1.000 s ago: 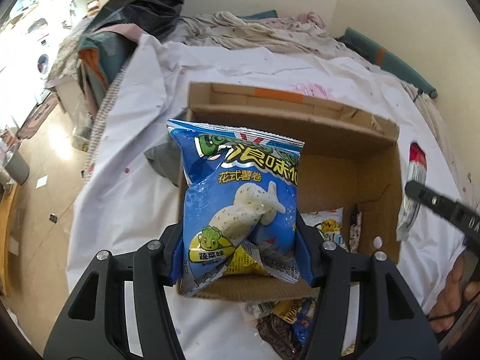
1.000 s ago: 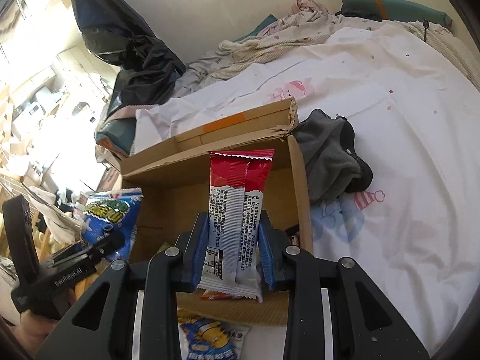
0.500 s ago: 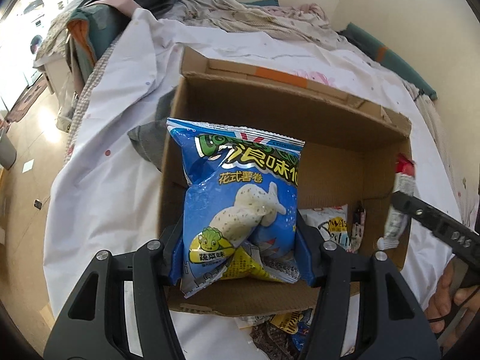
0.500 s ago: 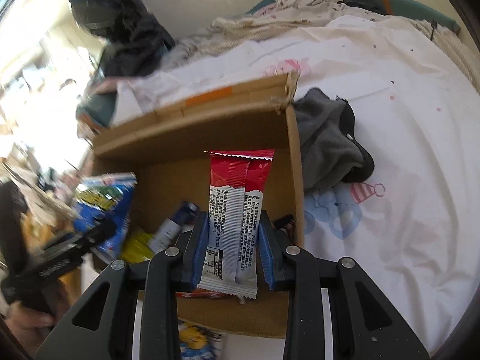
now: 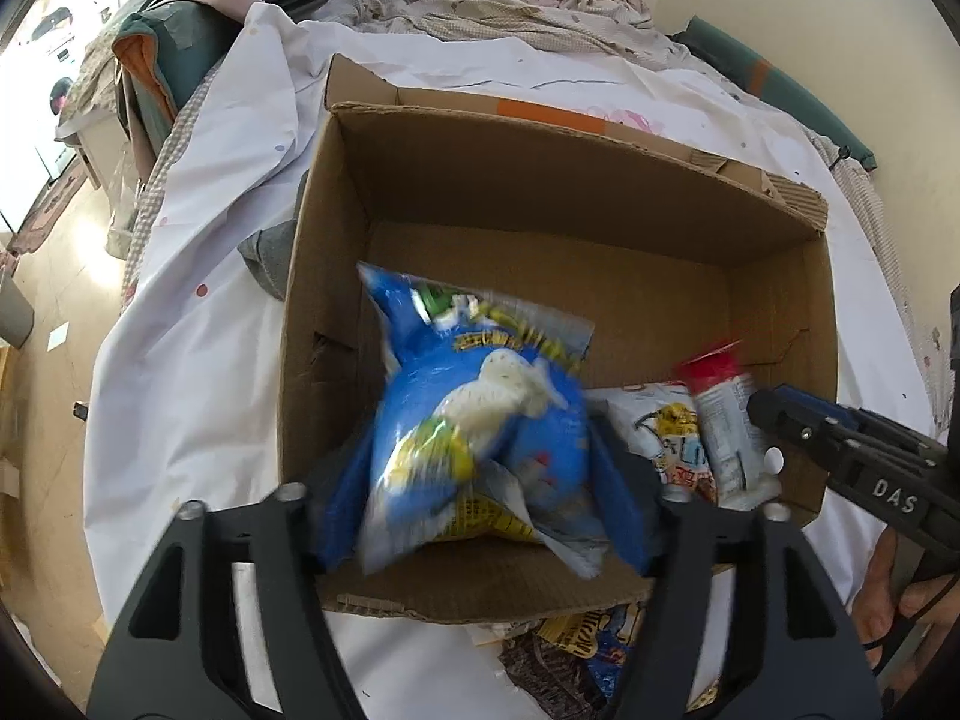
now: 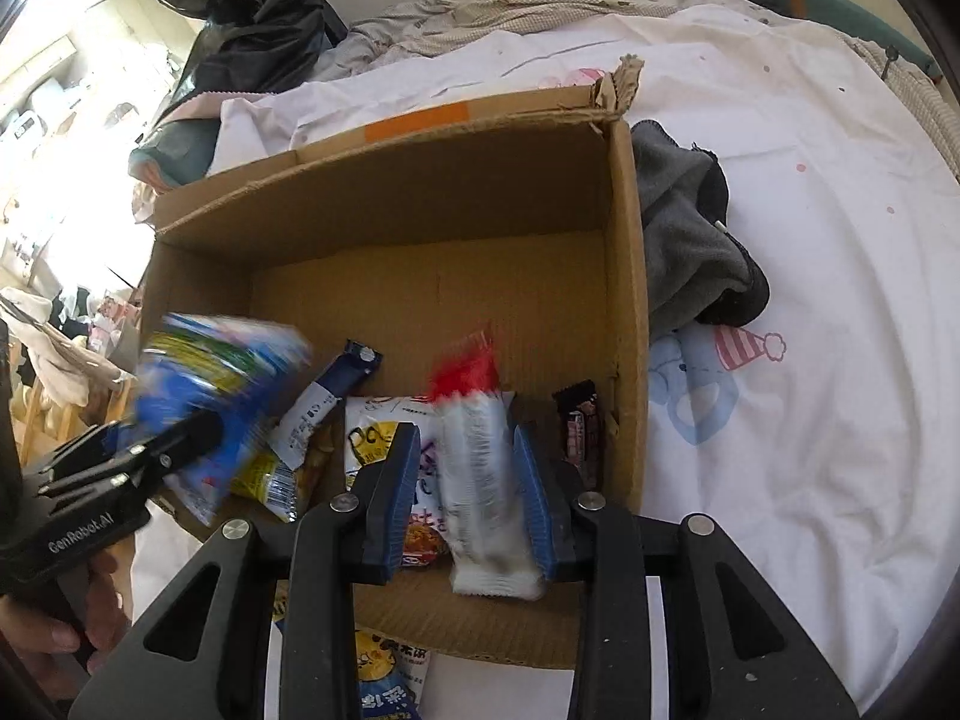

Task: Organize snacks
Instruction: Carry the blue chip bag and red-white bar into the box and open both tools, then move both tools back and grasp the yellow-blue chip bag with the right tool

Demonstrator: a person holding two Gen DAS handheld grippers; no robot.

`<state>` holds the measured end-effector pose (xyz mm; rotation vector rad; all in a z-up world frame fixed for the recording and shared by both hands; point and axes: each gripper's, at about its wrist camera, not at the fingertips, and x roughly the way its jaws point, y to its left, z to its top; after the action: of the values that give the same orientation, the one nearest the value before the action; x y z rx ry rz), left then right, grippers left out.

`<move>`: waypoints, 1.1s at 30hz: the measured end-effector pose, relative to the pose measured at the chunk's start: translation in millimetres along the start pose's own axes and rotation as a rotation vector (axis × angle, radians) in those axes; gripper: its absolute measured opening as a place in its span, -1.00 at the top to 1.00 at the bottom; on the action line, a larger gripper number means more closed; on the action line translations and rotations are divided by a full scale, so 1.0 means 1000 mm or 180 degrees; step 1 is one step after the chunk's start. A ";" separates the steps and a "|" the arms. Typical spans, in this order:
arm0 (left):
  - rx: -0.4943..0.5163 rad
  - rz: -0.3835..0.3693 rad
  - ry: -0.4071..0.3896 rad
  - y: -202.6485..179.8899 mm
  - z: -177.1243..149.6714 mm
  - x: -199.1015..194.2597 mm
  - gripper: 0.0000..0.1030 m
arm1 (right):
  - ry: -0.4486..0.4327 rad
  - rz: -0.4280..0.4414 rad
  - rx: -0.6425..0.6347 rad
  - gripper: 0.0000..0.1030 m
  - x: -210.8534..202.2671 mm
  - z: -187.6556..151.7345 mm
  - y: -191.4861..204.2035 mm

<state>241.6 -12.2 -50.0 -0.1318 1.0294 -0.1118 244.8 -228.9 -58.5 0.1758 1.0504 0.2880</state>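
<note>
An open cardboard box (image 5: 540,192) (image 6: 624,276) sits on a white bedsheet. My left gripper (image 5: 483,492) has spread its fingers; the blue chip bag (image 5: 474,420) between them is blurred and tipping into the box's left side, also seen in the right wrist view (image 6: 216,384). My right gripper (image 6: 465,480) is opened too; the red-and-white snack pack (image 6: 474,468) (image 5: 720,420) is blurred between its fingers, over the box's near right part. Several snack packets (image 6: 384,438) lie on the box floor.
A grey cloth (image 6: 690,240) lies against the box's right wall. More snack packets (image 5: 576,660) (image 6: 384,678) lie on the sheet before the box's near wall. Rumpled bedding (image 5: 510,6) and a black bag (image 6: 252,12) lie beyond. The bed edge and floor (image 5: 42,360) are left.
Both grippers moved down over the box and opened. The blue chip bag and the red-and-white pack now blur and tilt, slipping from the fingers into the box.
</note>
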 end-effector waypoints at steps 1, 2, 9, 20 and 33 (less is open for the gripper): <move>-0.0008 0.0001 -0.0001 0.001 0.000 -0.001 -0.59 | -0.0007 0.0011 -0.0009 0.30 -0.001 0.000 0.001; -0.0031 -0.0001 -0.0013 0.001 -0.001 -0.002 -0.68 | -0.0003 0.0008 -0.0009 0.25 -0.001 0.001 0.001; -0.0012 0.0005 -0.0082 -0.001 -0.001 -0.010 -0.72 | -0.0160 0.0092 0.0009 -0.35 -0.014 0.004 0.002; -0.0129 0.0016 -0.0157 0.009 -0.007 -0.028 -0.72 | -0.0156 0.0194 0.0220 -0.35 -0.024 -0.003 -0.006; -0.0244 0.0147 -0.0256 0.032 -0.027 -0.065 -0.72 | -0.0224 0.0068 0.0250 -0.35 -0.056 -0.035 -0.005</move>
<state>185.9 28.0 -14.1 -0.1809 0.9563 -0.0248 188.9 -251.2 -31.0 0.2660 0.9913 0.2581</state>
